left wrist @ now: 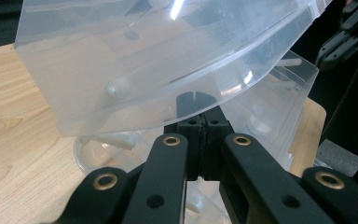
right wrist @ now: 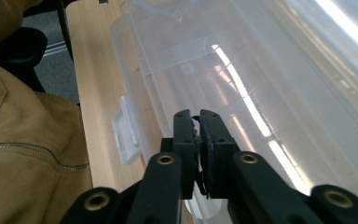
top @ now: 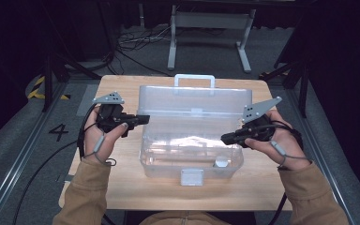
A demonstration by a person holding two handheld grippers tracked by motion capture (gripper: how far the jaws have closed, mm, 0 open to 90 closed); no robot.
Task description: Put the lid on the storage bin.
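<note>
Tan-sleeved forearms steered the left hand-held gripper and right hand-held gripper, jaws pressed together and apparently empty, against a clear plastic latch box mid-bench. Its raised lid looked liable to drop or slip off the closed tips.

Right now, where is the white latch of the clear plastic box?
In the high view, the white latch hangs at the middle of the front wall of the clear box, on the side nearest the person, between the two sleeves.
</note>
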